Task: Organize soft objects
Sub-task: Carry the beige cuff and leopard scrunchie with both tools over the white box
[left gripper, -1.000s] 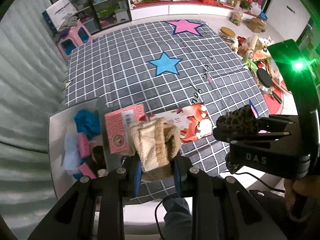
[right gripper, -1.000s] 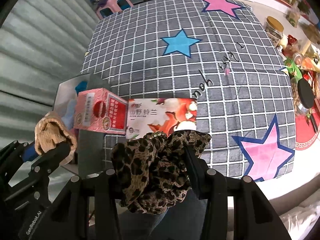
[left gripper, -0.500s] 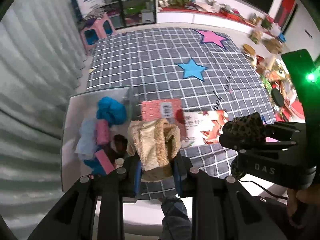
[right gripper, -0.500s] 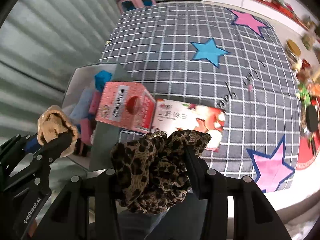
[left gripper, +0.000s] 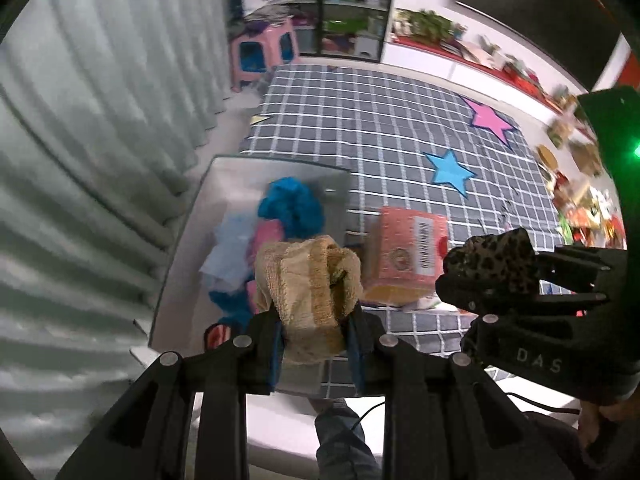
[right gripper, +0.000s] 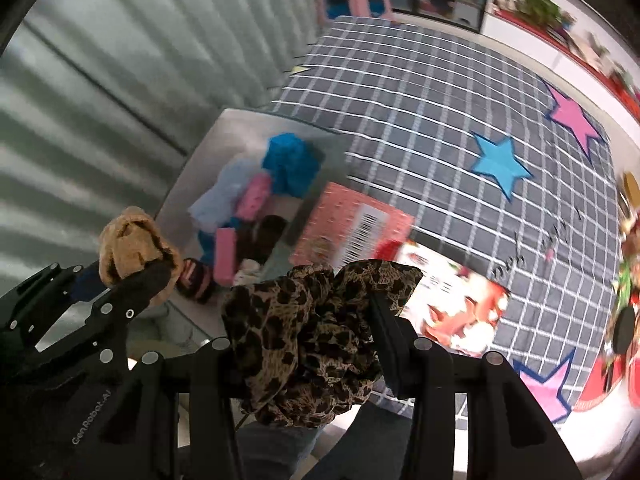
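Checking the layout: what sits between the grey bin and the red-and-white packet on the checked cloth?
The pink carton, beside the grey bin and touching the red-and-white packet; right wrist view.

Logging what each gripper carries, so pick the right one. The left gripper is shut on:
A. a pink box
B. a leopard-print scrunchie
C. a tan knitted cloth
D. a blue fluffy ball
C: the left gripper clamps the tan knitted cloth; the leopard-print scrunchie sits in the right gripper.

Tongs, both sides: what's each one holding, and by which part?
Left tongs pinch the tan sock at its lower end. Right tongs clamp the leopard scrunchie across its bunched middle.
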Demonstrator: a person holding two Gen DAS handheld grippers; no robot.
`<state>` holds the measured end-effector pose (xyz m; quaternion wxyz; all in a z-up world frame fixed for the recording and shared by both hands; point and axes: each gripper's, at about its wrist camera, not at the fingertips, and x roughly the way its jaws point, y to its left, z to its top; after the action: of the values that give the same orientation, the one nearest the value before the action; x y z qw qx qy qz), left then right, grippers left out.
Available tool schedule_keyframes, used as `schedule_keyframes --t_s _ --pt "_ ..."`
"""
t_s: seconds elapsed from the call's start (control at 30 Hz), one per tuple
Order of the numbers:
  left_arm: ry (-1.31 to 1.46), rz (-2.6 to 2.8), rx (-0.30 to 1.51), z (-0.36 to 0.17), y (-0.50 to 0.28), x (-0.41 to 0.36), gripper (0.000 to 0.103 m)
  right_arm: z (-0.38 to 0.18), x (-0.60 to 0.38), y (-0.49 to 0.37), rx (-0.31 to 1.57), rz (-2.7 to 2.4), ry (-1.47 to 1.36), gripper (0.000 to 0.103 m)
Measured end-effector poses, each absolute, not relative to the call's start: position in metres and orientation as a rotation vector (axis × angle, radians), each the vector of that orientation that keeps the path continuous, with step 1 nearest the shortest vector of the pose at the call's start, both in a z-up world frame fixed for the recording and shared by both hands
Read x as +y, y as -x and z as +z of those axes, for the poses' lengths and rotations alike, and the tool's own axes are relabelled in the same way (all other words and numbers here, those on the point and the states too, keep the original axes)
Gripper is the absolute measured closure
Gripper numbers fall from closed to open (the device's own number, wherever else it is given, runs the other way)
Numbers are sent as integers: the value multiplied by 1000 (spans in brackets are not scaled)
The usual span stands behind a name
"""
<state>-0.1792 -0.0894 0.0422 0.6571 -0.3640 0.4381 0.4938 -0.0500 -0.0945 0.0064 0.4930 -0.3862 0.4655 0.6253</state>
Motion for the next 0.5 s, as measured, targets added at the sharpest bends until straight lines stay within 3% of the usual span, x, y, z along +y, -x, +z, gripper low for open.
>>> schedule_keyframes --t_s 0.5 --pt "1018 1298 942 23 263 -92 75 13 -74 151 1008 1709 1116 55"
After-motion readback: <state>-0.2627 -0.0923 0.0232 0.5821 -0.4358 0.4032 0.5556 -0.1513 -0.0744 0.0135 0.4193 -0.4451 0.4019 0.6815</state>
